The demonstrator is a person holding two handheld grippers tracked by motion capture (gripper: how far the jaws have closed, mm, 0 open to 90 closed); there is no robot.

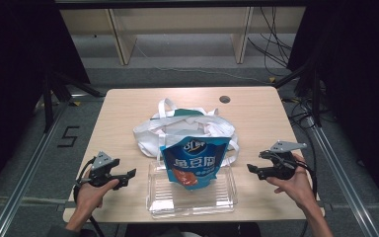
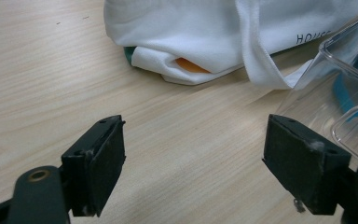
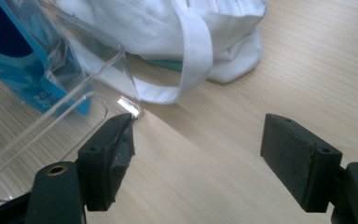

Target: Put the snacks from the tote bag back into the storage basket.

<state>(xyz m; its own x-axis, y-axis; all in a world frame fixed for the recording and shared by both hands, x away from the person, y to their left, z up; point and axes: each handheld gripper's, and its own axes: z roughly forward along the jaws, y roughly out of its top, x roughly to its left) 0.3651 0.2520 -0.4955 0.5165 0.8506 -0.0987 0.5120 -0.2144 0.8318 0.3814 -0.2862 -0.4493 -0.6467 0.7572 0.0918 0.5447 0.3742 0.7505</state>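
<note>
A blue snack bag point(image 1: 195, 163) with a red lower part stands tilted in a clear plastic tray point(image 1: 192, 205) at the table's front middle. Behind it lies a crumpled white tote bag point(image 1: 177, 127) with straps. My left gripper point(image 1: 131, 176) hovers left of the tray, jaws open with nothing between them; in its own view the tote bag point(image 2: 205, 37) and the tray's corner point(image 2: 340, 65) lie ahead. My right gripper point(image 1: 252, 170) is right of the tray, also open and empty; its view shows the tray wall point(image 3: 65, 93), the snack bag point(image 3: 14, 56) and a tote strap point(image 3: 193, 51).
The wooden table point(image 1: 123, 111) has a round cable hole point(image 1: 224, 99) at the back right. Wooden shelving legs and loose cables stand on the floor behind. Metal rails run along both sides of the table.
</note>
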